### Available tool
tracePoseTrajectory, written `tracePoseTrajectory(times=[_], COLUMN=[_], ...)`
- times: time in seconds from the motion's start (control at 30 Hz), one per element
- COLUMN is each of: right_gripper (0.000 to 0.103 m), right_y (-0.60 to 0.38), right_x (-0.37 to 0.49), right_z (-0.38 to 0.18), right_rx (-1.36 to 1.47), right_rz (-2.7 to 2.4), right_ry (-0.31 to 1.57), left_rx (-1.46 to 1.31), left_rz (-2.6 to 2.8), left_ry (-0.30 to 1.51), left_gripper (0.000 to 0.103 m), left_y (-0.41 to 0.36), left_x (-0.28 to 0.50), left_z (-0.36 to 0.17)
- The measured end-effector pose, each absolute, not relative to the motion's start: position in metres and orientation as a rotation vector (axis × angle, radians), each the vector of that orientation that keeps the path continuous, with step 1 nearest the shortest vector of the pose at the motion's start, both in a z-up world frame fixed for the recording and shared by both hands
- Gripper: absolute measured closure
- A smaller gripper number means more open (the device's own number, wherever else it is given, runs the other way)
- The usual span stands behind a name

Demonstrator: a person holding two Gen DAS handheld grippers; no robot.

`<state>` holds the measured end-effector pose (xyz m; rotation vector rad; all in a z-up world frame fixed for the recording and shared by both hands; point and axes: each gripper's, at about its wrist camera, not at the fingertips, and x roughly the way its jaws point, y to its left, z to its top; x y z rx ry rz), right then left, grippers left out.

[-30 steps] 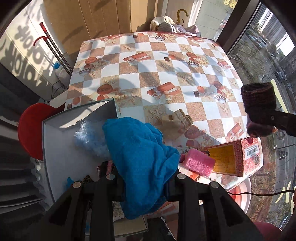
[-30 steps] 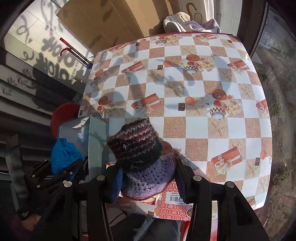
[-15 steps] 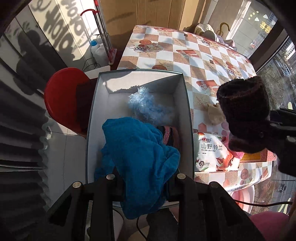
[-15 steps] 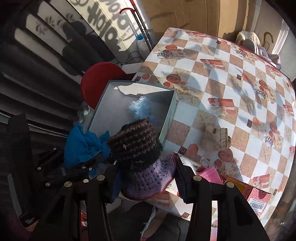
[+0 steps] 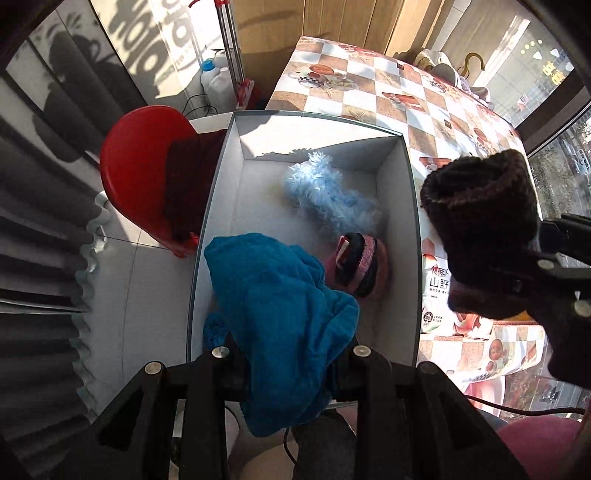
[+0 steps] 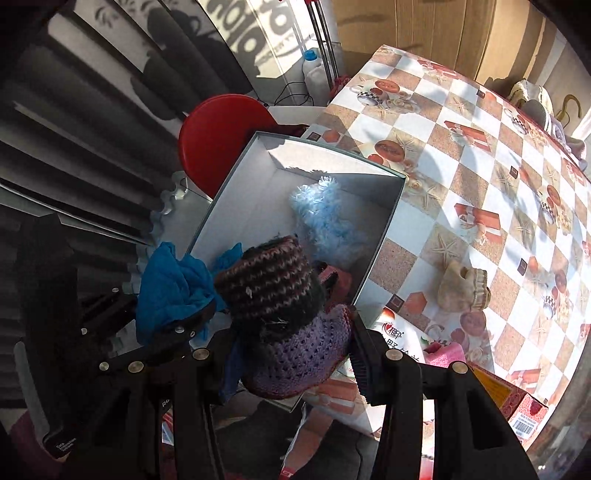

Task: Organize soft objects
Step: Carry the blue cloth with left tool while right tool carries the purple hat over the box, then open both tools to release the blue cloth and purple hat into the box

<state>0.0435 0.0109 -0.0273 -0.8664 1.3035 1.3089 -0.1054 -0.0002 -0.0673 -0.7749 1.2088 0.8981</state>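
A: Status on the grippers?

B: left gripper [image 5: 288,360] is clamped on a blue cloth [image 5: 280,314], cloth hanging over the near end of the white box [image 5: 214,206]. right gripper [image 6: 291,332] is closed on a knit hat [image 6: 273,284], brown striped top, purple crocheted brim, held above the box's near right corner.

A: What's in the box?

B: Fluffy light-blue item [image 5: 328,199] toward the far right wall. Pink and black item [image 5: 360,266] against the right wall, mid-length. Can't tell what either one is exactly.

A: Where does the box sit?

B: At the table's left edge, right wall along the checkered tablecloth [image 6: 480,155]. Whether it rests on the table or beside it, can't tell.

A: Rest of the surface?

B: Beige glove [image 6: 463,290] on the cloth near the box's right side. Printed white packet [image 5: 443,295] at the near edge, touching the box wall. Pink sponge [image 6: 445,354] and a red carton [image 6: 517,406] at the near right corner.

A: Room?

B: Red stool [image 5: 136,166] left of the box on pale floor tiles. White bottles [image 5: 218,83] and a red-handled pole [image 5: 232,51] by the wall behind. Cardboard panels [image 5: 332,18] past the far edge, strong sun and shadows.
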Motion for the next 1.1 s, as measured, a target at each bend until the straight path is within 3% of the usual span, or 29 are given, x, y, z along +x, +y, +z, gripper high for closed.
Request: tracePoseTrajectory(times=[1.1], right_gripper=[0.052], right_y=[0.021], right_x=[0.044], right_z=[-0.047], right_rx=[-0.865], right_rz=[1.310], right_ry=[1.362], left_rx=[-0.790], left_rz=[0.885], left_ry=[1.261], left_gripper=[0.071], left_y=[-0.001], left_x=[-0.098], left_z=[-0.081])
